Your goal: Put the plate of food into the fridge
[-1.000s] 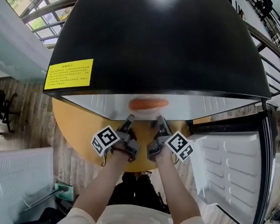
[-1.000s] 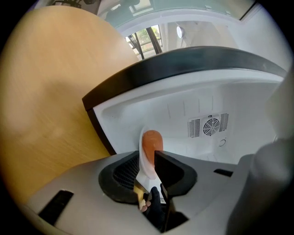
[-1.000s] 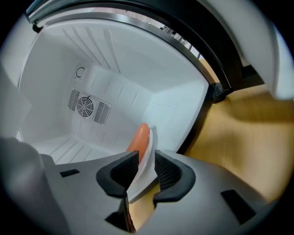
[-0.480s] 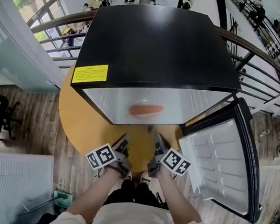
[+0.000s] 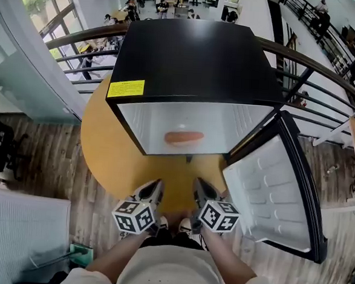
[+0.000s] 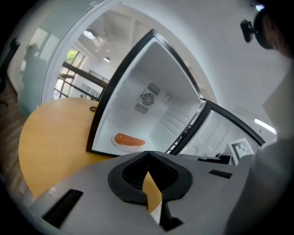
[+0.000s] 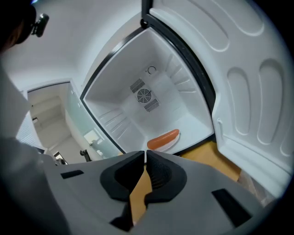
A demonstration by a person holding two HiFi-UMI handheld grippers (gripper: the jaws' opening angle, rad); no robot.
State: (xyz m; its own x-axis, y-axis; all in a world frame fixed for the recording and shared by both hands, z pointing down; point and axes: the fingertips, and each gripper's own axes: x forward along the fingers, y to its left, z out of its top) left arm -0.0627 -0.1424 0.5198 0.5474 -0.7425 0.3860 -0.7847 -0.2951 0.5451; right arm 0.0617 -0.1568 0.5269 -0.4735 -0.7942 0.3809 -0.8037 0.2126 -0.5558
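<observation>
1. A small black fridge (image 5: 195,61) stands on a round wooden table (image 5: 113,158), its door (image 5: 271,193) swung wide to the person's right.
2. The plate (image 6: 123,145), white and shallow, lies on the fridge floor just inside the opening. One orange-red sausage (image 6: 130,139) rests lengthwise on it.
3. Nothing else shows in the white compartment apart from a round vent (image 7: 144,97) on the back wall. The moulded racks on the door's inner face hold nothing that can be seen.
4. The left gripper (image 5: 156,190) and right gripper (image 5: 198,189) hang side by side over the table's near edge, close to the person's body and well apart from the fridge.
5. Each gripper's own view shows its jaws brought together at the tips, with nothing between them but a glimpse of tabletop.
6. As things lie, the plate appears to be in place, and only the door seems left to close.
7. The plate looks stiff, light and smooth, so probably slippery under gripper pads. The safest hold would be the rim, one gripper on each side, with the plate kept level. Whether it is ceramic, and so breakable, cannot be told.
8. The sausage is round and sits loose, so even a slight tilt would likely set it rolling off the plate.
</observation>
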